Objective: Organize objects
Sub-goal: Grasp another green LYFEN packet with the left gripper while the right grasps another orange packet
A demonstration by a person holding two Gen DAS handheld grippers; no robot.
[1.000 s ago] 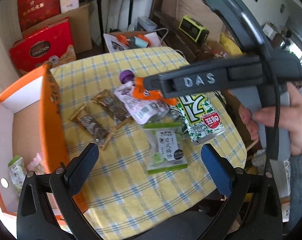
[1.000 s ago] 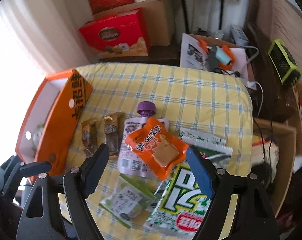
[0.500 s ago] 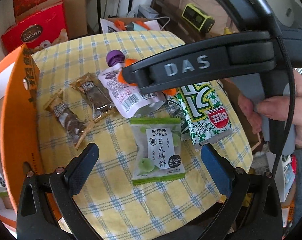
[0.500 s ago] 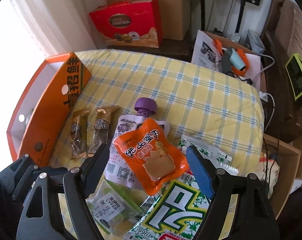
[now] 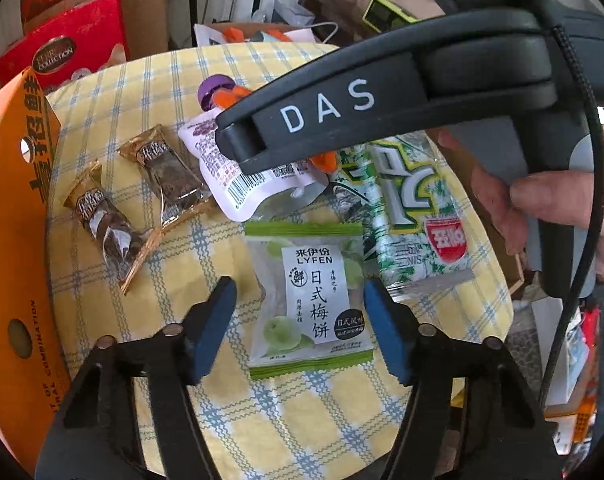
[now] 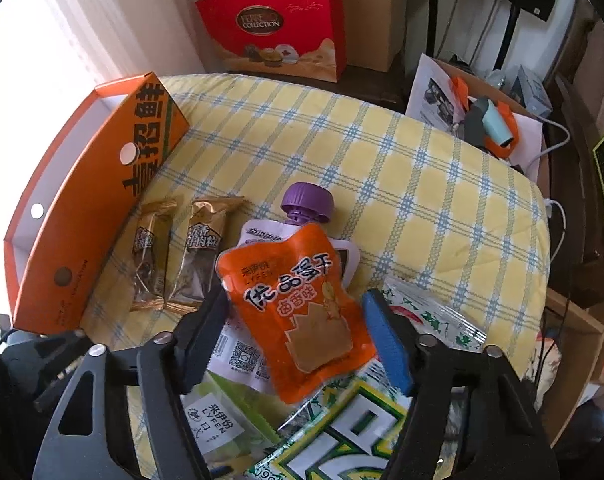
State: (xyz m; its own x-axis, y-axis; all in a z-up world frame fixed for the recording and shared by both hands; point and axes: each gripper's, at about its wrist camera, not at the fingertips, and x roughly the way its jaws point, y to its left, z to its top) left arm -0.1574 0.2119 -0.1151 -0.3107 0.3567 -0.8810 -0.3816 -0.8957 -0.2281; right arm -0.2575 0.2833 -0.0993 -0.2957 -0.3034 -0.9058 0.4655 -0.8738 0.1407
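Green plum-cake packet lies flat on the checked tablecloth, between the spread jaws of the left gripper. Nothing is pinched yet. Orange tofu pouch lies on top of the purple-capped drink pouch, between the spread jaws of the right gripper, also not gripped as far as I can tell.

Risks:
- Both packets are thin, slick film lying flat. Jaws closing too high likely skate over the top; too low and they bunch the cloth.
- The orange pouch sits on a stack. Closing on it could catch the drink pouch under it, or nudge the green-white bag whose edge it overlaps.
- The two grippers are near each other: in the left view the right one's body crosses the pile just beyond the plum packet. Lifting both at once risks a knock.

Around: two brown wrapped bars just beside the drink pouch, near the wall of the orange box at the left edge, probably the drop target. The bars lie between the pile and the box, so carry over them, don't drag.
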